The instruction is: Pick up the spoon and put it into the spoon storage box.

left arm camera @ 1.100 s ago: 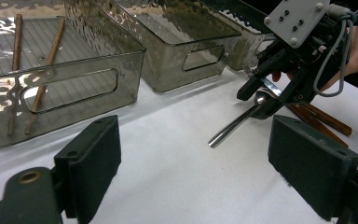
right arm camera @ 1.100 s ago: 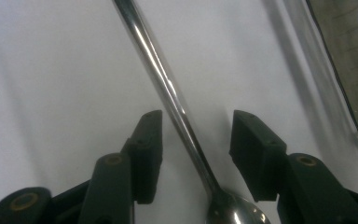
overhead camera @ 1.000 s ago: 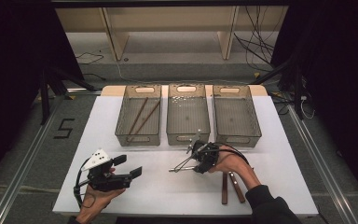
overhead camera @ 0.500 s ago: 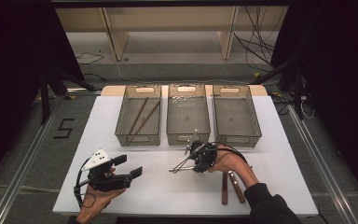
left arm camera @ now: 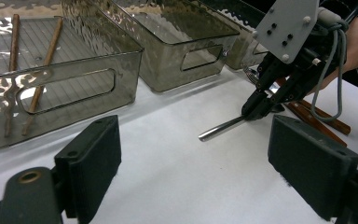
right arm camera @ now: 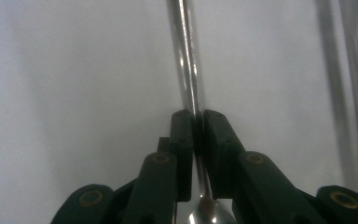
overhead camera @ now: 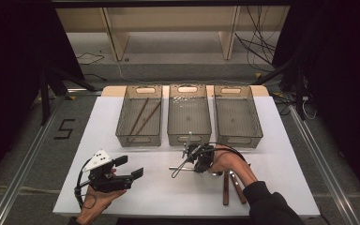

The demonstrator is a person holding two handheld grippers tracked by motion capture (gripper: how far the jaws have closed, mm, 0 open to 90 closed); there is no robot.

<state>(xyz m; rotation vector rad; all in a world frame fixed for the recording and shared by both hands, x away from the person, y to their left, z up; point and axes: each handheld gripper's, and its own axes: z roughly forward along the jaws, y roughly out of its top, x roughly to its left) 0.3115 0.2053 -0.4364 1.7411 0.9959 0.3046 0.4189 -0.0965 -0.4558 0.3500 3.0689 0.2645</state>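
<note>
- The table [overhead camera: 122, 197] is white, and three clear grey bins stand in a row along its far edge.
- The left gripper [overhead camera: 126, 174] rests in the person's left hand [overhead camera: 98, 199] near the table's near-left corner, pointing toward the middle; in the left gripper view its jaws stand wide apart with bare table between the pads and nothing held.
- The left bin [overhead camera: 139, 123] at the far-left end of the row holds two brown chopsticks [overhead camera: 140, 117], lying slanted along its floor.
- The middle bin [overhead camera: 189, 121] stands just beside it; a few small shiny pieces lie at its far end, too small to tell apart.
- The metal spoon [right arm camera: 189, 70] lies toward the table's near edge, just in front of the middle bin, its handle running out to the left.
- The right gripper [overhead camera: 187, 159] has just been closing and its jaws now pinch the spoon's handle close above the bowl, pads pressed on both sides in the right gripper view.
- The right hand [overhead camera: 227, 161] carries that gripper, its dark sleeve coming in from the near-right corner.
- Brown-handled utensils [overhead camera: 232, 187] lie on the table just under that forearm, near the near edge.
- The right bin [overhead camera: 236, 115] ends the row at the far-right.
</note>
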